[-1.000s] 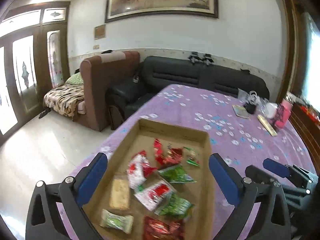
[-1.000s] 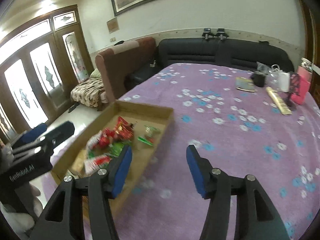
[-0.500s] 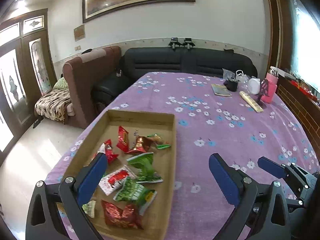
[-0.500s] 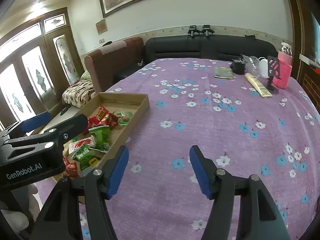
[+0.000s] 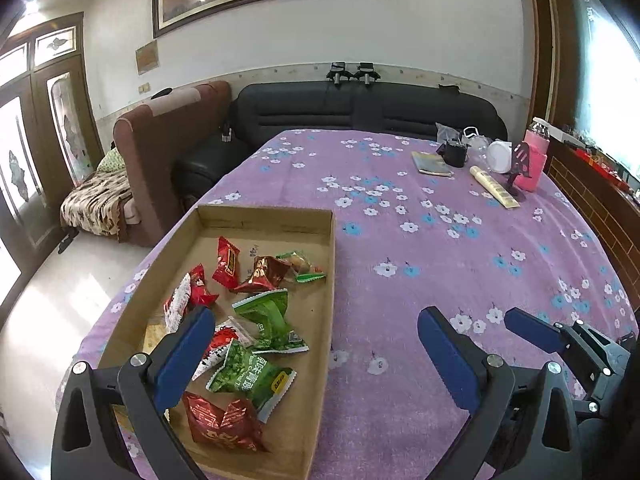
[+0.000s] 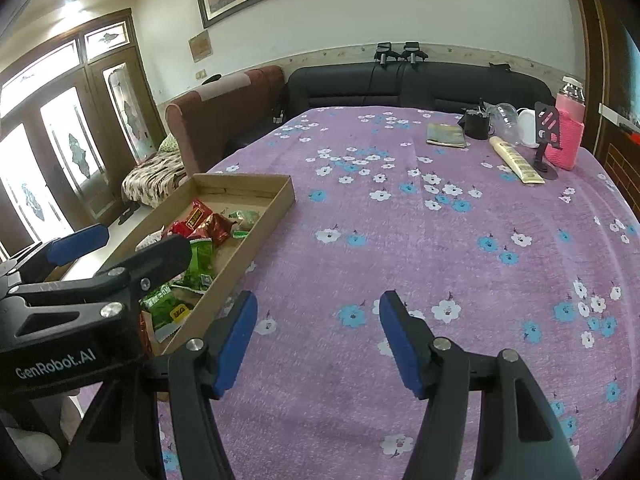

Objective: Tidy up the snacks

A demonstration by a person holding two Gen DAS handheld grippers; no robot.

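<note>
A shallow cardboard box [image 5: 328, 280] sits at the table's left edge and holds several snack packets, red ones [image 5: 226, 262] and green ones [image 5: 248, 376]. It also shows in the right wrist view [image 6: 280, 196]. My left gripper [image 5: 316, 344] is open and empty, held above the box's near right side. My right gripper [image 6: 316, 336] is open and empty over the bare purple cloth, to the right of the box. The left gripper [image 6: 116, 242] shows at the left of the right wrist view.
The table wears a purple flowered cloth [image 6: 440, 240]. At its far right stand a pink bottle [image 6: 568, 136], a dark phone stand [image 6: 546, 148], a yellow tube [image 6: 516, 162], a booklet [image 6: 446, 136] and cups. A black sofa [image 5: 360, 116] and brown armchair [image 5: 168, 152] lie beyond.
Both grippers have pulled back and swung right. The box has shifted to the left in both views, and more of the cloth shows. Both stay open.
</note>
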